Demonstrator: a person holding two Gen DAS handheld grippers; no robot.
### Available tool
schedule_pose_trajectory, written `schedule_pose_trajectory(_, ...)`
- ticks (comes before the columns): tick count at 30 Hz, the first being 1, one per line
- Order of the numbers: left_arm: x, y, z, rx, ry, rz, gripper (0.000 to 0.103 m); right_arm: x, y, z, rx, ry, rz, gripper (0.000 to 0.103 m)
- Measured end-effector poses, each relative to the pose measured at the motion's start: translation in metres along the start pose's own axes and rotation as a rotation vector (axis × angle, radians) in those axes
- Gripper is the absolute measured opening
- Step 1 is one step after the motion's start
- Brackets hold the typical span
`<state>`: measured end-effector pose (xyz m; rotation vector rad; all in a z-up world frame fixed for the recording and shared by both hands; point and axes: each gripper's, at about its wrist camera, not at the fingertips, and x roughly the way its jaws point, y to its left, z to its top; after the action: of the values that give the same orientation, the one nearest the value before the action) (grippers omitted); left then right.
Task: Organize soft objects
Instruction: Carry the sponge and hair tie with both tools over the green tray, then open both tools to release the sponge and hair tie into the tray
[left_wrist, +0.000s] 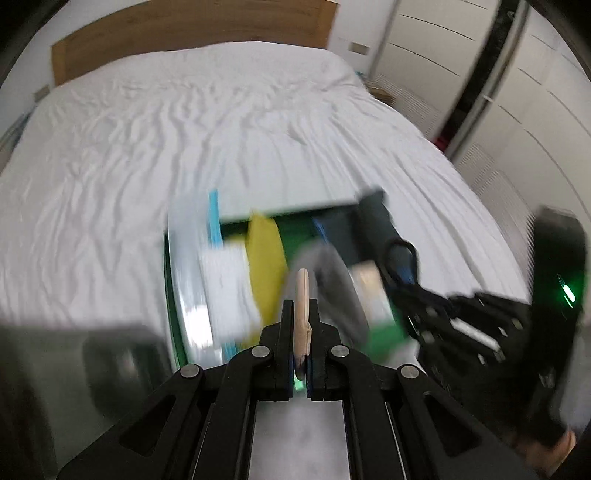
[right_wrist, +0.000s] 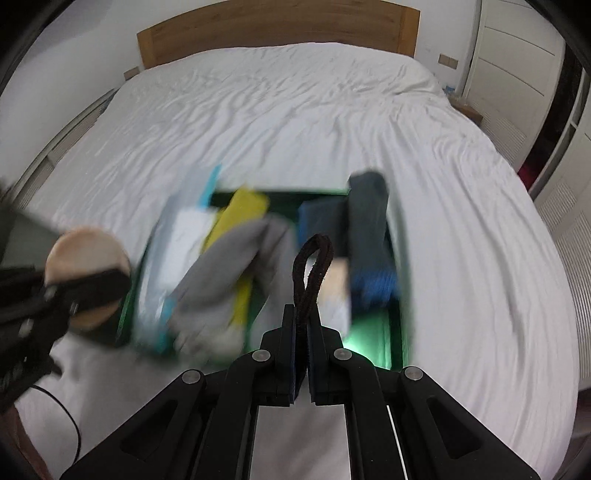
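1. Left gripper (left_wrist: 302, 314): clenched on a flat round beige pad (left_wrist: 303, 295), seen edge-on, above the bed (left_wrist: 147, 147).
2. Green tray (right_wrist: 373, 332), near the bed's foot edge: holds blurred soft items, a white pack (right_wrist: 192, 229), yellow cloth (right_wrist: 243, 206), grey cloth (right_wrist: 229, 266) and dark blue cloth (right_wrist: 369, 221).
3. Right gripper (right_wrist: 302, 317): clenched on a dark brown cord loop (right_wrist: 312, 266), over the tray.

A bedroom in a home: a wide bed with a wrinkled white sheet (right_wrist: 295, 122) fills both views, backed by a plain light-brown wooden headboard (right_wrist: 277, 27) against a white wall. White panelled wardrobe doors (left_wrist: 524, 92) stand along the bed's right side.
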<state>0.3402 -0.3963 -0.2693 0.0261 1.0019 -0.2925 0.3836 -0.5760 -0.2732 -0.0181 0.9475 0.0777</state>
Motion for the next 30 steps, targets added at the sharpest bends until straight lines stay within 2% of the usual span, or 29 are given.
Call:
schedule_pose_trajectory(2,0.026,0.003,0.02,-0.015,0.014,0.045,0.002,0.017,-0.006,0.013,0.0,0.004,0.014,0.004)
schedule_pose_trajectory(5,0.058,0.005,0.03,-0.031,0.044,0.091,0.002,0.039,-0.006,0.02,-0.022,0.018,0.021,0.005)
schedule_pose_trajectory(7,0.069,0.01,0.029,-0.042,0.055,0.112,0.003,0.06,-0.001,0.02,-0.035,0.031,0.029,0.005)
schedule_pose_trajectory(10,0.08,0.011,0.027,-0.042,0.065,0.124,0.003,0.085,-0.016,0.02,-0.045,0.054,0.038,0.007)
schedule_pose_trajectory(12,0.084,0.01,0.027,-0.035,0.068,0.13,0.003,0.101,-0.02,0.028,-0.053,0.063,0.035,0.011)
schedule_pose_trajectory(15,0.087,0.01,0.025,-0.029,0.074,0.14,0.004,0.105,-0.022,0.028,-0.055,0.064,0.038,0.023)
schedule_pose_trajectory(30,0.094,0.01,0.024,-0.024,0.074,0.159,0.004,0.109,-0.019,0.026,-0.06,0.065,0.015,0.024)
